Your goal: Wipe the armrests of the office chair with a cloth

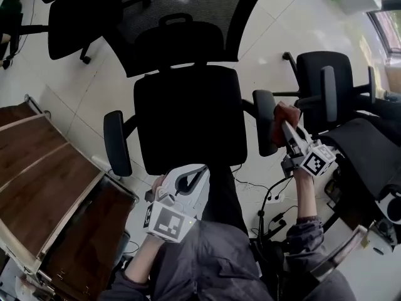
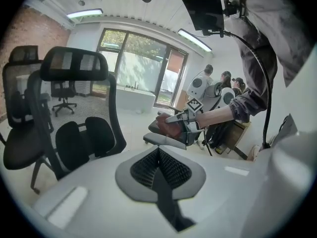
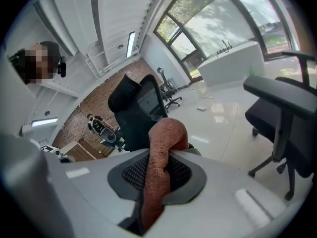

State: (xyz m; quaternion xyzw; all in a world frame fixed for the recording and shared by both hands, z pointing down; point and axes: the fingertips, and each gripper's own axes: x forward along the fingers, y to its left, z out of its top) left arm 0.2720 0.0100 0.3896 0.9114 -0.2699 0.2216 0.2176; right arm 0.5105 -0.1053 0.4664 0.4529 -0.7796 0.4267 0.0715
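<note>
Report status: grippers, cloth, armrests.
Right gripper shut on cloth, cloth on chair's right armrest. Left gripper shut, empty, by seat front edge. Left armrest free of both. Nothing in the way.

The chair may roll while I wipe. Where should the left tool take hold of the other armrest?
Probably across the narrow width of the free armrest, near its middle, coming from above: the pad is long, slim and lies flat, with open gaps on both sides. The left tool is shut and must open first.
</note>
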